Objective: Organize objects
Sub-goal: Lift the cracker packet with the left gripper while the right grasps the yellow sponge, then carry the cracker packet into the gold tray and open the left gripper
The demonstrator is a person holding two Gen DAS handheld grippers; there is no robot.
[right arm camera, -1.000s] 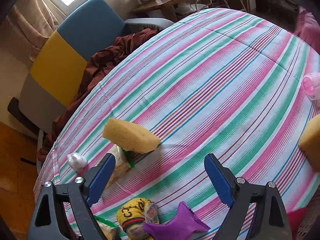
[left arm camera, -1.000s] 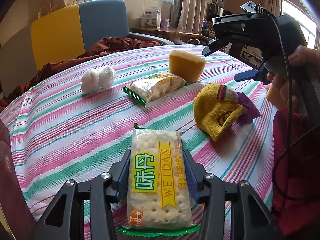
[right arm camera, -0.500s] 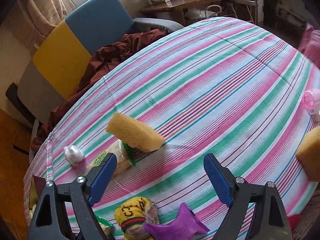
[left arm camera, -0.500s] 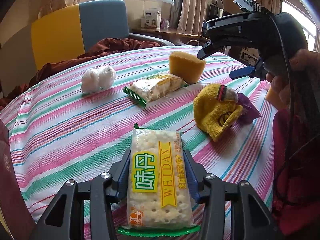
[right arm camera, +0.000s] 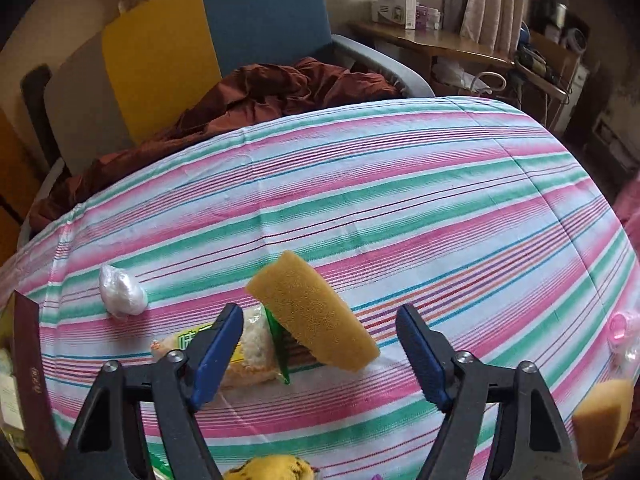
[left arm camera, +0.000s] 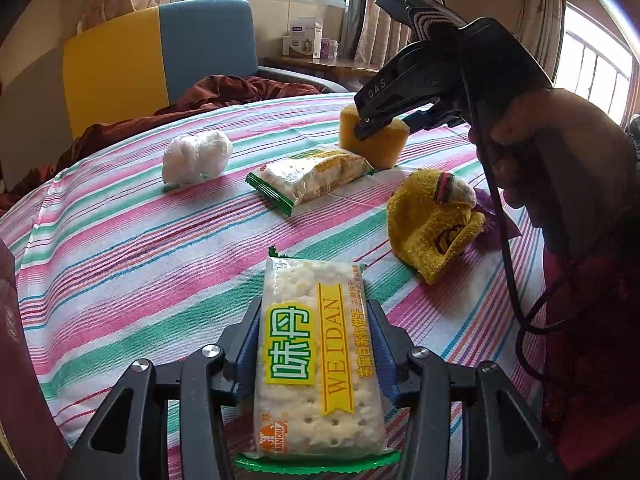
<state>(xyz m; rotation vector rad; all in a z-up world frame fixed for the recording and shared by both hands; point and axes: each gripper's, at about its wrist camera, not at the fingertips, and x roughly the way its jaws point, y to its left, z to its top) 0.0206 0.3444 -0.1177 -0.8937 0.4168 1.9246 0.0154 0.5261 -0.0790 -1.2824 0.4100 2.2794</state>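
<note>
1 tilted yellow porous sponge (right arm camera: pixel 312 312)

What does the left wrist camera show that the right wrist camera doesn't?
Only the left wrist view: the cracker pack clamped in the left gripper, and a hand holding the right gripper. Only the right wrist view: a second sponge at the right edge and a pink cup. Both: the sponge, white wad, second snack pack and striped cloth.

Both grippers, the left gripper (left arm camera: pixel 316 364) and the right gripper (right arm camera: pixel 320 354), had black frames with silver screws and blue ribbed pads, the right one bearing "DAS" lettering, a green light and a black cable.
</note>
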